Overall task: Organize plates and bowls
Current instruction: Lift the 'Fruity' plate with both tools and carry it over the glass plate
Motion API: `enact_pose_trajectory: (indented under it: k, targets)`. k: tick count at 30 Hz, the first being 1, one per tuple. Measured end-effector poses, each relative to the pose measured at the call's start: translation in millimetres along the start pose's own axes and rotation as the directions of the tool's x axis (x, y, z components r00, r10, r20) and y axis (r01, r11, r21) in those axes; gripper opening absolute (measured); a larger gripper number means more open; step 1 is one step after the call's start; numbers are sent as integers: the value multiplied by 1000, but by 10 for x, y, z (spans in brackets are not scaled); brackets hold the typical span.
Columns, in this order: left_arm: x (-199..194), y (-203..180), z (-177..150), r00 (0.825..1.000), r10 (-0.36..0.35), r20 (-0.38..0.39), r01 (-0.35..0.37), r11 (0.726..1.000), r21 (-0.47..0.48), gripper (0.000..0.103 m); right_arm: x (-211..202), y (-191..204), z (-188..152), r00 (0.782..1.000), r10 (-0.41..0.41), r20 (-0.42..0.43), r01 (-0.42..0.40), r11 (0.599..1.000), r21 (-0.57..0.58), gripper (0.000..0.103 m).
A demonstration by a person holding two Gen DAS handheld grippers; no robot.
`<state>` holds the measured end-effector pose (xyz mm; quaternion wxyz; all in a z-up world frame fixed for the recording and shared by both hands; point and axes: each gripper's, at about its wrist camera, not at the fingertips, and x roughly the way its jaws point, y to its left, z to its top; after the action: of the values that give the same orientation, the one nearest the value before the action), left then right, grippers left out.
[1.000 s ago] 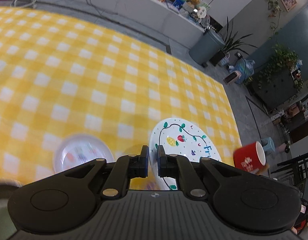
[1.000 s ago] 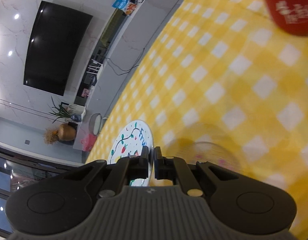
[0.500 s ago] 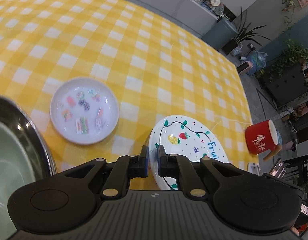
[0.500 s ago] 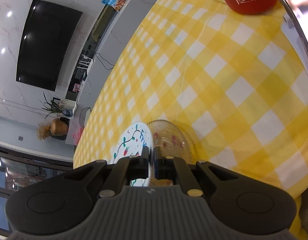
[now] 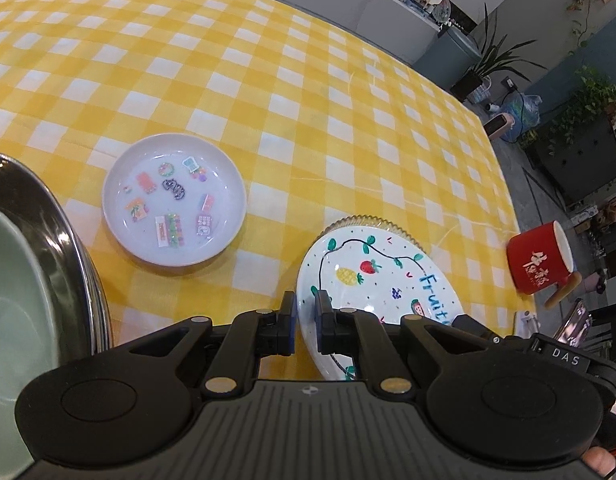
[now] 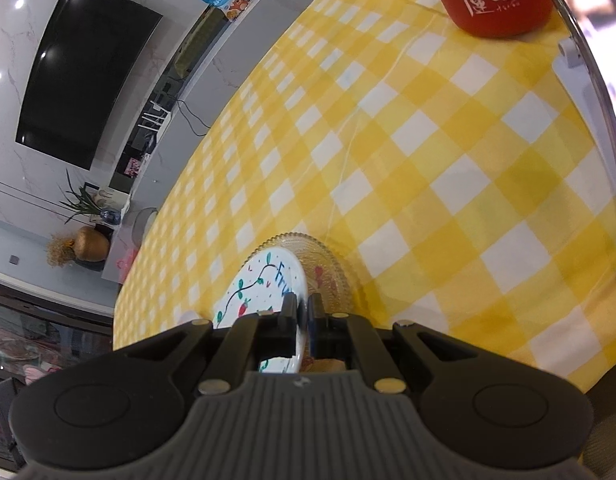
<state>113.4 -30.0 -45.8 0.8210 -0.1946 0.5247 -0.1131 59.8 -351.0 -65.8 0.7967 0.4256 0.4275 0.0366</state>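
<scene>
on the yellow checked cloth (image 5: 308,92), the fruit plate (image 5: 371,276) lies over a glass dish (image 5: 371,222), whose ribbed rim shows at the plate's 12 o'clock edge. the left gripper (image 5: 306,322) pinches the plate's rim at about 8 o'clock; the right gripper (image 6: 304,320), pressed nearly together, pinches the same plate (image 6: 268,284) at the opposite rim, the glass dish (image 6: 327,268) just beyond. at the plate's 10 o'clock sits a small sticker plate (image 5: 174,200), apart. a red mug (image 5: 539,260) stands at 3 o'clock. a steel bowl (image 5: 68,248) holds a green bowl (image 5: 12,300) at far 9 o'clock.
</scene>
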Motion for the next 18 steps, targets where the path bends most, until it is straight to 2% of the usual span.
enact_pose_trajectory:
  k: [18]
  targets:
    - [62,-49,-103,999,32,22,-33,998,48,7,46,128,-36,994,-74,76,83,989,-125,5]
